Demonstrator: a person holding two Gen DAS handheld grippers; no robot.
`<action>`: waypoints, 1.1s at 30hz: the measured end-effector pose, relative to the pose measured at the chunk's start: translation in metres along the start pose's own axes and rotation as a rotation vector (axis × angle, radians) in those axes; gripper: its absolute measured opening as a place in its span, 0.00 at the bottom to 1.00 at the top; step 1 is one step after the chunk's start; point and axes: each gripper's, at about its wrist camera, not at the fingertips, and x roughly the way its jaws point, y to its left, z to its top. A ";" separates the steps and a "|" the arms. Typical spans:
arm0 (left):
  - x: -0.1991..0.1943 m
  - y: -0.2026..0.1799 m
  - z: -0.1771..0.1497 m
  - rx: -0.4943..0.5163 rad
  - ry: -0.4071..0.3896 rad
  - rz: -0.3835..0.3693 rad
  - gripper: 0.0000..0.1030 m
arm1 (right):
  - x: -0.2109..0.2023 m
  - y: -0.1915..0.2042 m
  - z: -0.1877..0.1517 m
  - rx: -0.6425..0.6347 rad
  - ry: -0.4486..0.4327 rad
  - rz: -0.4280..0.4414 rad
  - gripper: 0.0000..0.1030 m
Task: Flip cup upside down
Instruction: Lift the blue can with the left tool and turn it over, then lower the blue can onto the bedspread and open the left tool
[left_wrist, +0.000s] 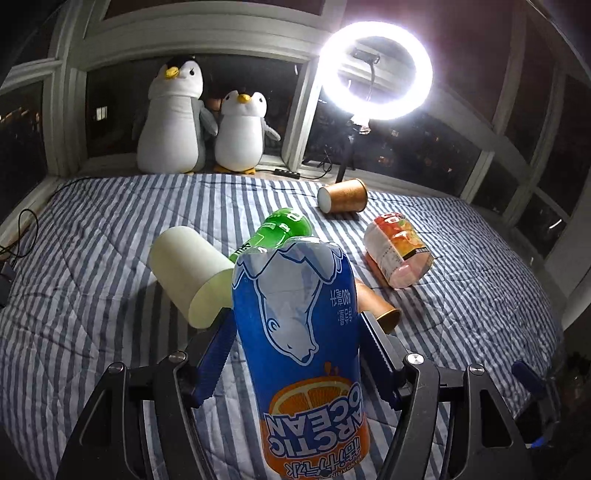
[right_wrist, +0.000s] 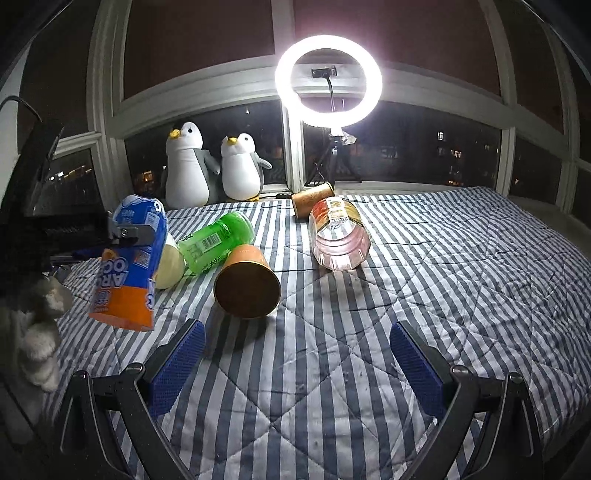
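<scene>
Above the striped quilt (right_wrist: 332, 350), the left gripper (left_wrist: 295, 350) clamps a light, crushable-looking blue cup (left_wrist: 295, 332) mid-body, while the right gripper (right_wrist: 295, 362) gapes empty.

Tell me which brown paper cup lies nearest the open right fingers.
The brown cup beside the green cup, base facing the right gripper. The other brown cup lies far back near the window.
</scene>
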 end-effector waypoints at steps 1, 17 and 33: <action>0.003 -0.002 -0.002 0.006 0.001 0.000 0.69 | -0.001 -0.001 -0.001 0.001 0.000 -0.002 0.96; 0.024 -0.021 -0.020 0.084 -0.020 0.031 0.69 | -0.001 -0.006 0.000 0.021 -0.010 -0.003 0.96; 0.039 -0.017 -0.023 0.084 0.048 0.020 0.75 | 0.001 -0.004 0.001 0.020 -0.011 -0.001 0.96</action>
